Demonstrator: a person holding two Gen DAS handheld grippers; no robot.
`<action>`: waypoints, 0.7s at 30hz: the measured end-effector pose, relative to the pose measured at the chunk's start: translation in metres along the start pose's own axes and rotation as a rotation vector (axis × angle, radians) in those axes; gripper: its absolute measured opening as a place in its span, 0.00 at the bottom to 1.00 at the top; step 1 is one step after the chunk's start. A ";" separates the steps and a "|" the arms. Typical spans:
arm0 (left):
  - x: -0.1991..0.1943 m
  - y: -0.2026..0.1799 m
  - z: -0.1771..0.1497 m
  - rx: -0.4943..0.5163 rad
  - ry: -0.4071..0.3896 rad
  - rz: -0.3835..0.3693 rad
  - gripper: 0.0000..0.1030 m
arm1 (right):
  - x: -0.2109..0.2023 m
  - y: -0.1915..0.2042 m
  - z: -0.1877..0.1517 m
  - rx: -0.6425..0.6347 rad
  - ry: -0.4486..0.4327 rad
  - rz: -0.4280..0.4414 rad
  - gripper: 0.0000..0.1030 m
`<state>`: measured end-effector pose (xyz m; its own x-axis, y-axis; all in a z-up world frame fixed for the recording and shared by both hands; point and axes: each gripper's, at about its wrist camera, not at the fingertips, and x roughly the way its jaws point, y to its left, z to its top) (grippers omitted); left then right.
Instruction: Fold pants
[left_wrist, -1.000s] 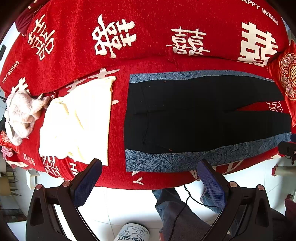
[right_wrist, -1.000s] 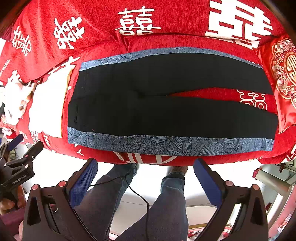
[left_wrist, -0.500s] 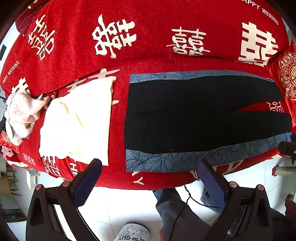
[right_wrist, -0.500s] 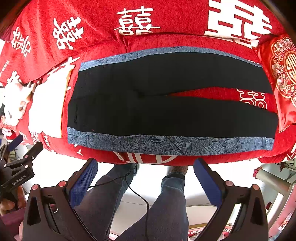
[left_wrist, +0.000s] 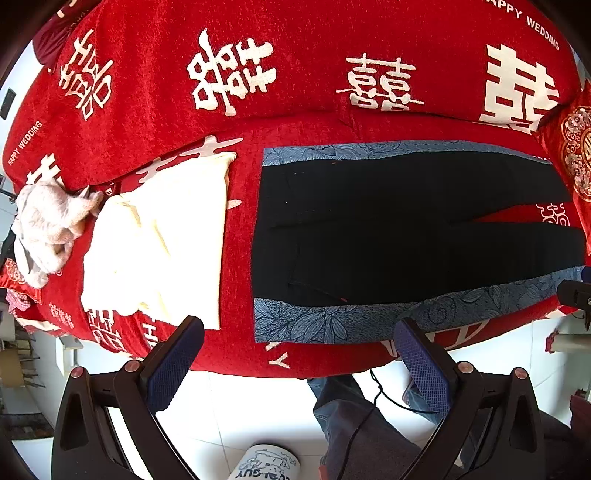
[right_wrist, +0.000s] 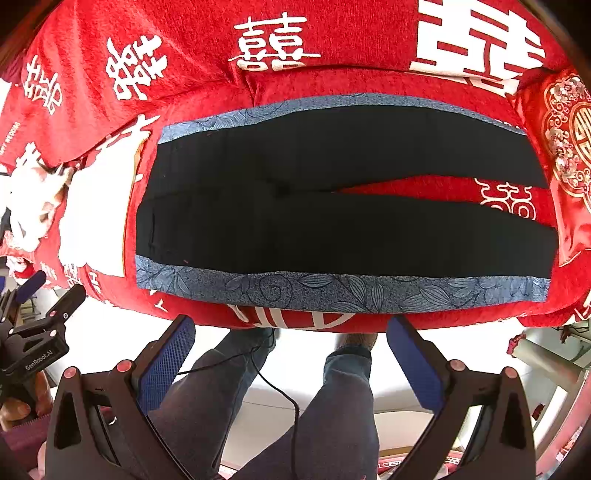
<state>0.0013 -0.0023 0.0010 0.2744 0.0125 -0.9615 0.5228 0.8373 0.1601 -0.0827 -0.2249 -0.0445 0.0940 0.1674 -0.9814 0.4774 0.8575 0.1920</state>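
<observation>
Two long legs of the black pants with blue leaf-print side bands (left_wrist: 388, 229) lie flat and spread out on the red sofa cover with white wedding letters (left_wrist: 236, 258). The waist is on the left and the legs reach to the right. A thin wedge of red shows between the legs near their ends. One blue band runs along the front edge of the sofa seat and the other runs along the back.

In the left wrist view the leg ends are cut off at the right edge. The black cloth is so dark that its seams and pockets are hard to make out.

The left gripper (left_wrist: 295, 363) is wide open and holds nothing. It hangs in the air in front of the sofa, over the white floor. The right gripper (right_wrist: 291, 360) is also wide open and empty, above the person's legs in blue jeans (right_wrist: 332, 406).

Just left of the pants lies a folded cream cloth (left_wrist: 159, 243), with a strip of red between them. A fluffy pale pink cloth (left_wrist: 48, 225) sits further left. A red cushion with gold pattern (right_wrist: 569, 147) is near the leg ends.
</observation>
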 end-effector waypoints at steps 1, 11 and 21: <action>0.001 -0.001 0.000 0.001 0.004 0.002 1.00 | 0.000 -0.001 0.000 -0.001 0.001 0.002 1.00; 0.001 -0.008 -0.010 -0.066 0.033 0.061 1.00 | 0.006 -0.011 0.003 -0.037 0.003 0.035 1.00; -0.008 -0.027 -0.035 -0.230 0.072 0.067 1.00 | 0.008 -0.053 -0.008 -0.079 -0.007 0.079 1.00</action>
<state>-0.0431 -0.0059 -0.0035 0.2395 0.1040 -0.9653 0.3054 0.9357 0.1766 -0.1143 -0.2653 -0.0624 0.1343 0.2326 -0.9633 0.3983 0.8774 0.2674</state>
